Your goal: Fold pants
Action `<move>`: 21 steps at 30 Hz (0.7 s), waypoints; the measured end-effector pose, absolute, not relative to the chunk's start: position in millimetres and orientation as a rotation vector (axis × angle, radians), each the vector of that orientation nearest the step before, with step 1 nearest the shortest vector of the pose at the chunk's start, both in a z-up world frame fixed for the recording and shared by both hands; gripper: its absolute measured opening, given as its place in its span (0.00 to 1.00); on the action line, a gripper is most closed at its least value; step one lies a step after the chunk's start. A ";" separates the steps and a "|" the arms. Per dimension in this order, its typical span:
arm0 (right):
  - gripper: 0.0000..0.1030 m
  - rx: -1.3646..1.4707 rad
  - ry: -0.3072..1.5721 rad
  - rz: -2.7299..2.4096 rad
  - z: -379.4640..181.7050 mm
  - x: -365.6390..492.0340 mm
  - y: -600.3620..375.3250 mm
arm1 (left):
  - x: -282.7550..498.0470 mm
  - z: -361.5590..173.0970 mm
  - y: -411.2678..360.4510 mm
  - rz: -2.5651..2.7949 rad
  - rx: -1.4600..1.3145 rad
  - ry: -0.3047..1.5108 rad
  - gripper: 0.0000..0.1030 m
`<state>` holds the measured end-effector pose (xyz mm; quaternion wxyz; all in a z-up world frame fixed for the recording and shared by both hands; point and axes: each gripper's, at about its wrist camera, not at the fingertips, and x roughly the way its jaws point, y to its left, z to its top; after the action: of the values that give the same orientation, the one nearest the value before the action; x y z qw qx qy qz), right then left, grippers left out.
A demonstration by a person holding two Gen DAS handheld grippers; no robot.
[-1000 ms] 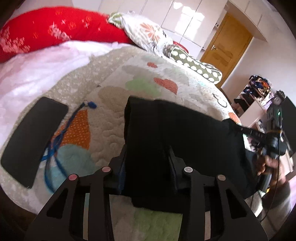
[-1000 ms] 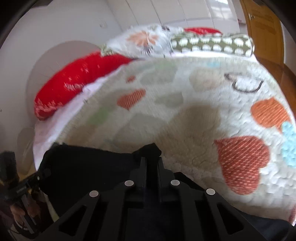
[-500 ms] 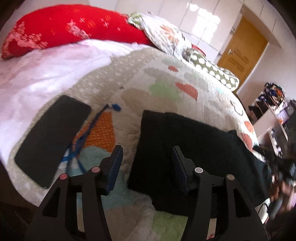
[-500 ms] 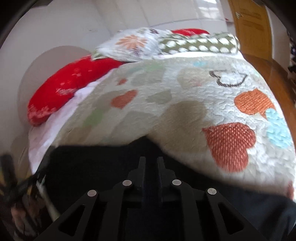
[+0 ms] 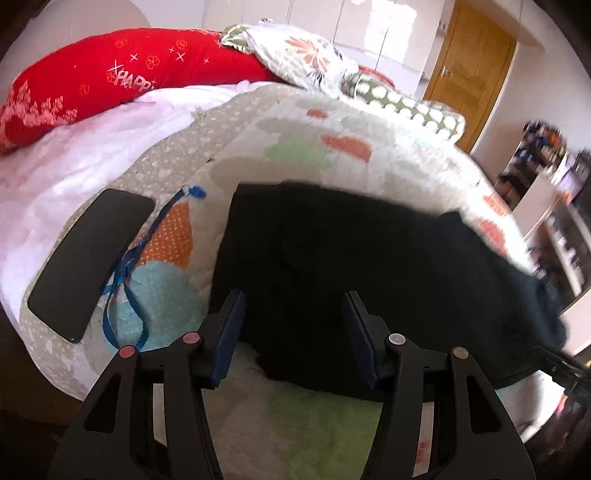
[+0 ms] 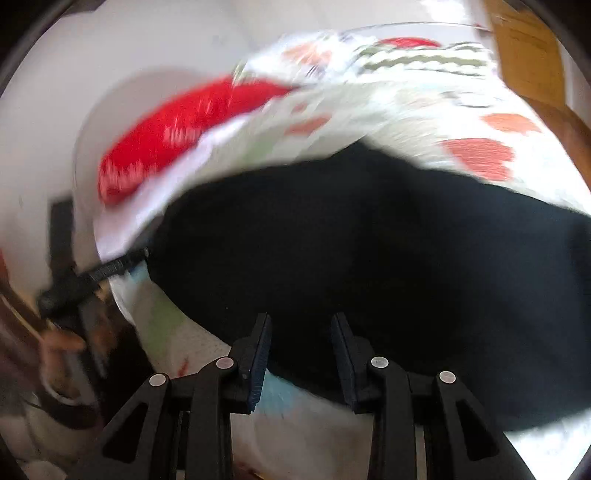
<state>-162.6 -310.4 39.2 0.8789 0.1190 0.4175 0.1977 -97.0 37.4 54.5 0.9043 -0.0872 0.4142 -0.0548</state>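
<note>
On the quilt (image 5: pixel 295 417) the pants (image 5: pixel 351 266) are lying folded; both the left gripper (image 5: pixel 291 325) and the right gripper (image 6: pixel 300 350) are hanging parted, the right's jaws just opening, gripping nothing. A careless retreat could be snagging an edge and undoing the fold.

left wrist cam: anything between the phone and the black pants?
Yes: a blue lanyard on the quilt lies between phone and pants, left wrist view.

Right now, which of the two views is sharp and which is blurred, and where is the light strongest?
Left wrist view: mostly sharp, the red pillow and black phone crisp, only the right edge smeared; fisheye bends the bed. Right wrist view: strong motion blur on the quilt and black pants, while the fingers stay sharp. Glare is brightest on the white cupboards in the left wrist view.
</note>
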 end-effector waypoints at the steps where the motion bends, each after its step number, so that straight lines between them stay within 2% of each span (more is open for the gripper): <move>1: 0.32 0.261 0.842 0.346 46.3 -172.7 -333.8 | -98.8 60.3 37.5 -0.113 -0.189 0.838 0.53; 4: 0.33 0.263 0.778 0.121 59.9 -195.8 -395.3 | -103.2 76.8 31.6 -0.117 -0.184 0.779 0.53; 8: 0.36 0.264 0.737 -0.144 67.6 -199.2 -458.4 | -94.1 80.2 7.8 -0.175 -0.170 0.798 0.53; 12: 0.36 0.230 0.748 -0.065 63.1 -181.1 -455.8 | -82.6 62.9 -24.8 -0.215 -0.132 0.855 0.53; 15: 0.36 0.071 0.841 -0.205 40.1 -157.1 -447.2 | -78.2 46.5 -40.6 -0.226 -0.106 0.901 0.53; 16: 0.40 0.004 0.875 -0.266 28.7 -152.0 -451.2 | -77.4 42.3 -42.1 -0.224 -0.101 0.916 0.53; 19: 0.47 0.145 0.856 -0.231 22.6 -160.7 -471.3 | -78.6 36.0 -37.8 -0.226 -0.097 0.928 0.53; 21: 0.48 0.200 0.853 -0.216 26.3 -165.9 -481.2 | -78.9 37.0 -32.6 -0.221 -0.109 0.929 0.53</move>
<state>-165.9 -481.2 26.3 0.8999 0.0967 0.4122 -0.1044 -78.9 -32.6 37.0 0.8867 -0.0526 0.4468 -0.1064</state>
